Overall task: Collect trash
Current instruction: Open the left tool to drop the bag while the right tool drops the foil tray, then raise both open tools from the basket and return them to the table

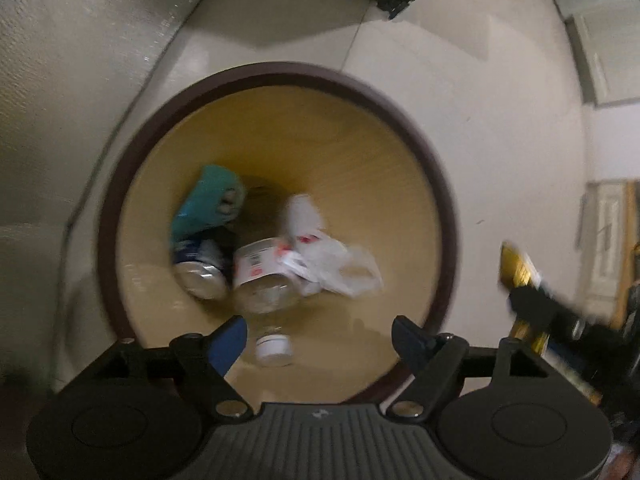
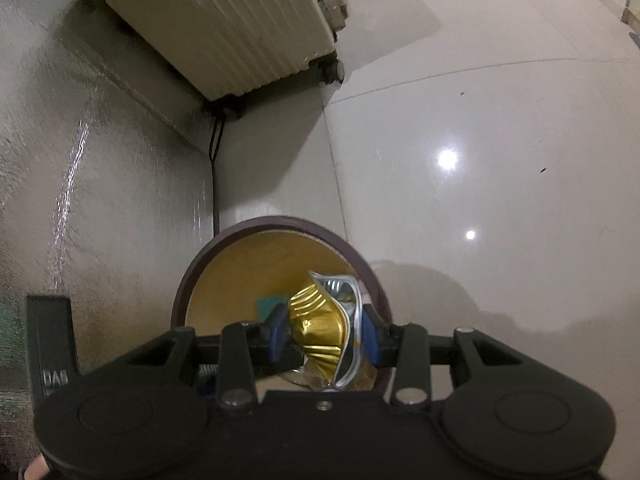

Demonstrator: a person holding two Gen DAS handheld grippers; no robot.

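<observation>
Gold, crumpled metal sits pinched between the blue pads of my right tool point(image 2: 325, 334): a crushed can point(image 2: 320, 320), held at its waist so it hangs over the near right rim of the bin point(image 2: 224, 236) and will fall inside when I let go. My left tool point(image 1: 320, 336) gapes wide with nothing in it, poised over the bin's mouth. A plastic bottle point(image 1: 266, 280) lies just below, beside a blue can point(image 1: 200, 268), a white bag point(image 1: 328, 256) and something teal point(image 1: 212, 200), perhaps a wrapper; blur hides it.
</observation>
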